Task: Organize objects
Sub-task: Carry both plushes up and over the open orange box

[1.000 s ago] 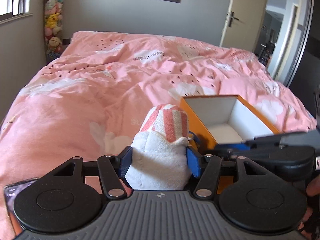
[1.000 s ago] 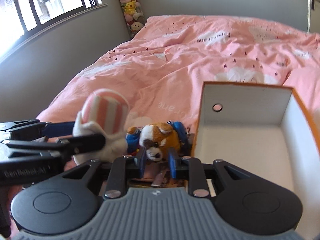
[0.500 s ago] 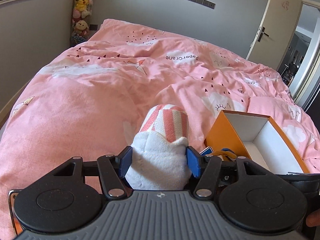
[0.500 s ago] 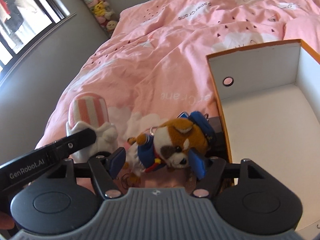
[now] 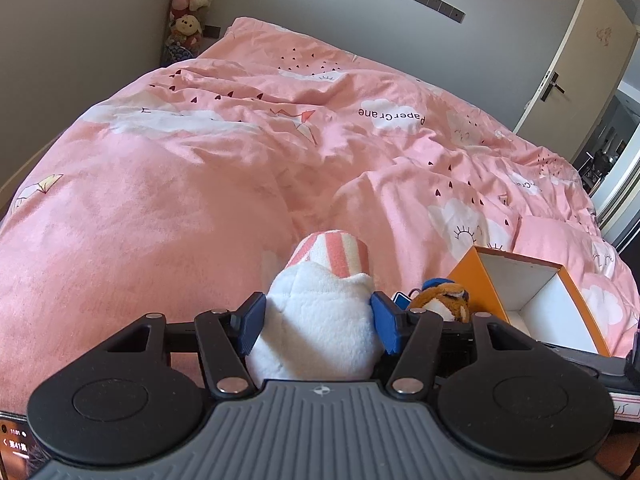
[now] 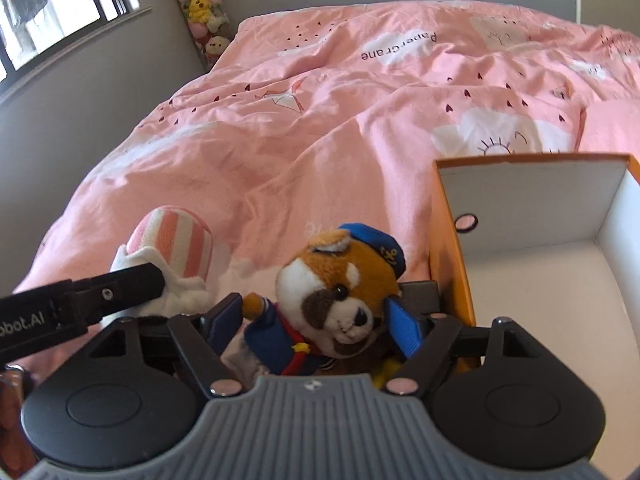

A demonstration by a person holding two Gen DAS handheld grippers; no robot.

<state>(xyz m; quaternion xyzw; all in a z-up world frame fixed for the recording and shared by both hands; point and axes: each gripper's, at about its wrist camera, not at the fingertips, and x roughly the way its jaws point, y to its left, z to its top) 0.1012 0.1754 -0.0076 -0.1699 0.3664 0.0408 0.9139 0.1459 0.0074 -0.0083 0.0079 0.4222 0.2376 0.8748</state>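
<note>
My left gripper (image 5: 318, 320) is shut on a white plush with a pink-striped top (image 5: 332, 252), held just above the pink duvet (image 5: 200, 200); its blue pads press into the white fleece. The same plush (image 6: 172, 240) shows at the left of the right wrist view under a black left finger (image 6: 112, 296). A red panda plush in a blue sailor cap (image 6: 340, 280) lies on the bed between the jaws of my right gripper (image 6: 314, 320), which are opening. It also shows in the left wrist view as the red panda plush (image 5: 440, 300). The orange box with a white inside (image 6: 452, 240) stands just right of it.
The orange box (image 5: 468, 276) sits near the bed's front right. A phone (image 5: 14, 444) lies at the lower left edge. A column of stuffed toys (image 5: 188, 4) stands in the far corner, a door (image 5: 572, 52) at the right, a window (image 6: 48, 8) at the left.
My right jaws went from closed on the red panda plush to wide apart around it. Both hands swung left, so the box slid right in both views. The left grip is unchanged.
</note>
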